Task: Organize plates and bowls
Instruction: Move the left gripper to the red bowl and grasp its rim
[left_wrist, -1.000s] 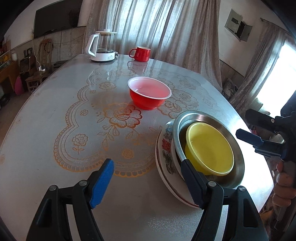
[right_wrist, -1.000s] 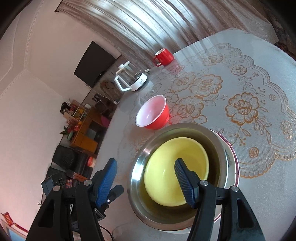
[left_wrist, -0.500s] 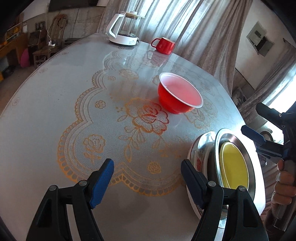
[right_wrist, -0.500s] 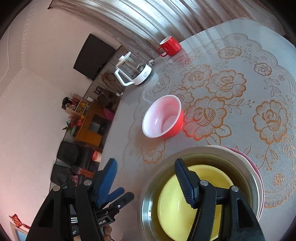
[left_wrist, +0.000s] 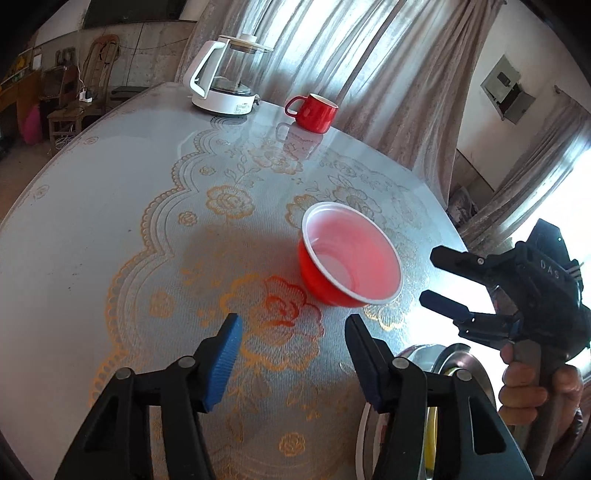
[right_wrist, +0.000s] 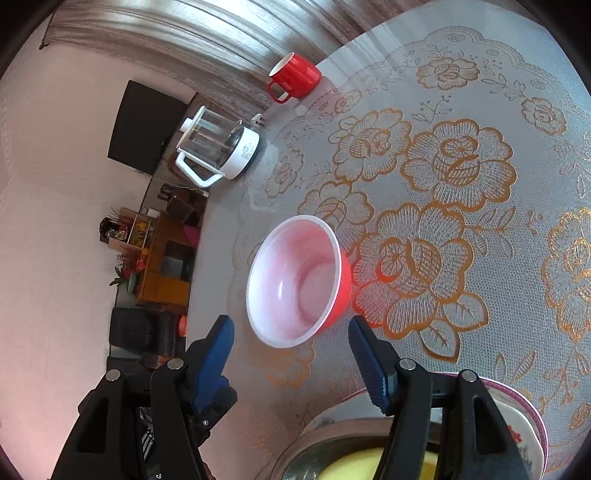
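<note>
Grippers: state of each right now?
Left gripper: open, empty, jaws have just been closing.
Right gripper: open, empty, red bowl just ahead.

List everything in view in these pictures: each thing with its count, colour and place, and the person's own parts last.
red bowl: one, red outside, pale pink-white inside, upright on the lace pattern, ahead of both grippers.
red mug: one, red, at the table's far edge by the curtains.
kettle: one, glass with white base and handle, far edge, beside the mug.
steel bowl: one, silver, near edge.
yellow bowl: one, yellow, nested in the steel bowl.
patterned plate: one, white with pink rim, under the steel bowl.
table: one, grey with orange floral lace.
left gripper: black, blue pads, jaws have just been closing, nothing between them.
right gripper: black, blue pads, open, empty.
hand: one, holding the right gripper's handle.
</note>
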